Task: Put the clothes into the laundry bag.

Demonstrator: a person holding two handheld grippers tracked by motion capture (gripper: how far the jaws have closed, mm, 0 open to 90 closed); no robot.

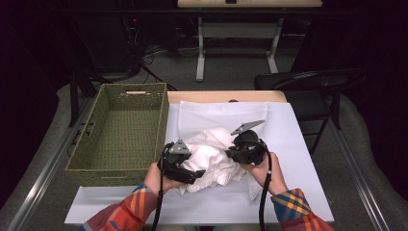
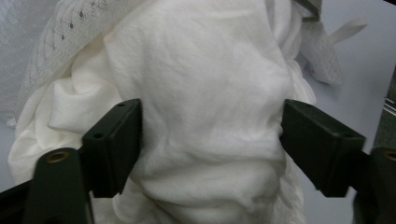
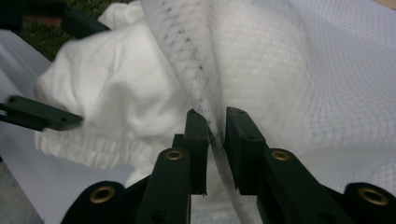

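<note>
— Left gripper (image 1: 190,169) first: what's it doing?

— Its jaws stand wide, one on each side of a thick bunch of the white cloth (image 1: 215,156). In the left gripper view the bunch (image 2: 205,116) bulges up between the two black pads (image 2: 114,147). The near pad lies against the fabric, and the far one sits right at its edge; I cannot tell whether they squeeze it.

— And the right gripper (image 1: 238,150)?

— Jaws nearly together. In the right gripper view (image 3: 215,140) a thin fold of white mesh (image 3: 210,84) with a dotted hem runs down through the narrow slot between the pads. There is a small gap on either side of the fold, so the pads lie close to it rather than clearly clamping it.

— Where does the cloth sit?

— On the white sheet (image 1: 298,144) that covers the table, towards the person's edge, heaped between the two grippers. Behind the heap a flat layer of mesh spreads away from the person.

— Anything beside it?

— A green woven basket (image 1: 96,144) stands at the left, its long side just beside the sheet's left edge and close to the left gripper. A black chair (image 1: 308,82) stands past the table's far right corner.

— The person?

— Two forearms in plaid sleeves (image 1: 130,209) come in from the bottom, each hand holding its gripper, with a black cable trailing back from each.
</note>
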